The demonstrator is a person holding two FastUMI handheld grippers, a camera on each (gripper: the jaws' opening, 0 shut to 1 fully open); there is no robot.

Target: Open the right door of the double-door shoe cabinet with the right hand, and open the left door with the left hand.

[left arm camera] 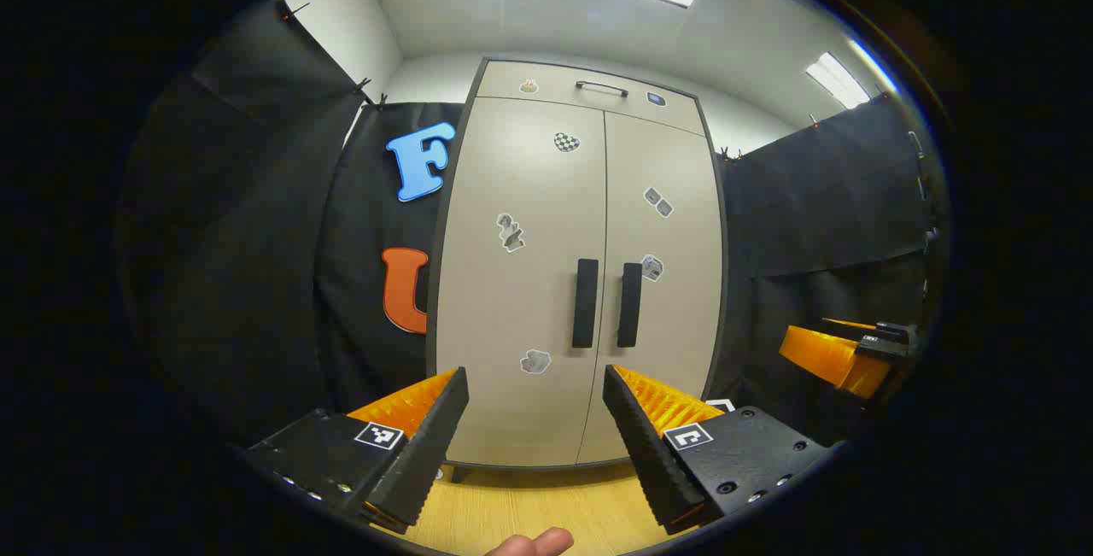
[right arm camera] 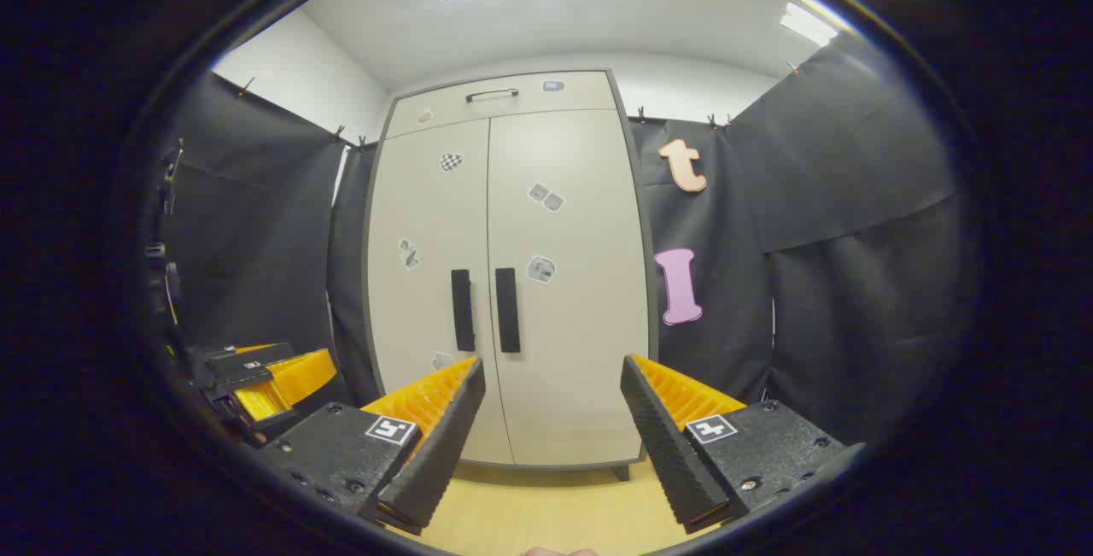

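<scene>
A beige double-door shoe cabinet stands ahead, both doors closed. Two dark vertical handles sit side by side at the centre seam: the left door handle and the right door handle. My left gripper is open, some way short of the doors, below the handles, with nothing between its fingers. My right gripper is open too, held back from the cabinet and aimed at the right door below its handle. The right gripper also shows at the right edge of the left gripper view, and the left gripper at the lower left of the right gripper view.
A drawer with a thin handle tops the cabinet. Small stickers dot both doors. Black cloth walls flank the cabinet on both sides. Light wooden floor lies in front. A fingertip shows at the bottom edge.
</scene>
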